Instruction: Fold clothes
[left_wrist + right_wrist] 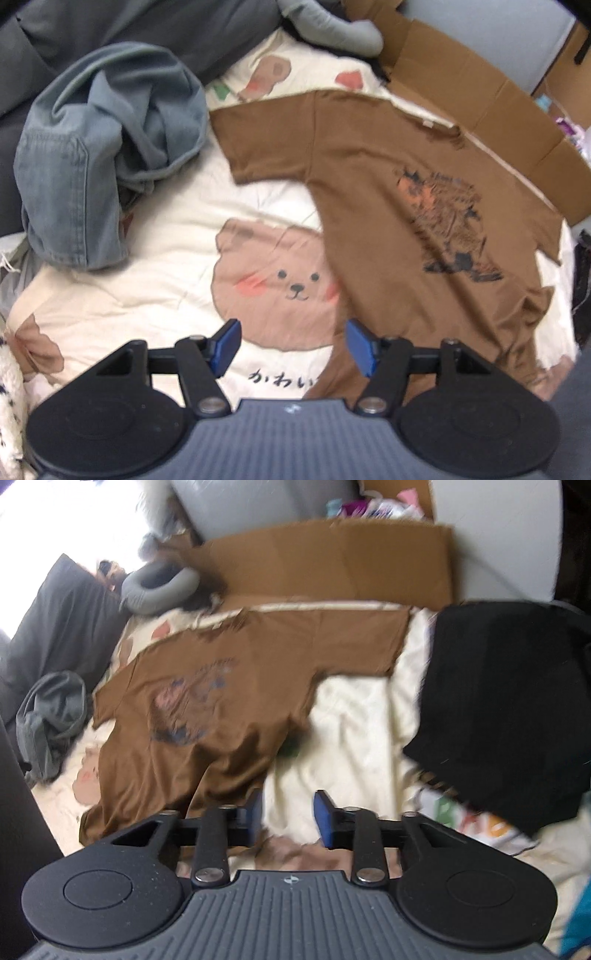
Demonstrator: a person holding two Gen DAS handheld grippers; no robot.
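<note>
A cream quilt printed with cartoon bears (pixel 155 236) covered the bed, with flattened brown cardboard (pixel 480 85) propped along its far edge and a grey cushion behind. The brown short-sleeved T-shirt with a dark, orange-tinged chest print (pixel 388 177) lay spread face up across the quilt, sleeves out, evidently smoothed flat so that it could be folded. From the shirt's chest, a crumpled pair of pale blue denim jeans (pixel 92 147) sat heaped at about nine o'clock, seemingly waiting its turn, and a black garment (pixel 517 709) was piled towards three o'clock. The left gripper (pixel 291 347) hung over the shirt's lower hem at its left corner, its blue pads spread wide with nothing between them; the hem's edge lay just under the right-hand pad. The right gripper (pixel 288 821) stood at the opposite side of the hem, jaws parted more narrowly and empty, the brown cloth beside its left pad. I judged both were placed to take the hem's two corners for the first fold, which had not begun.
</note>
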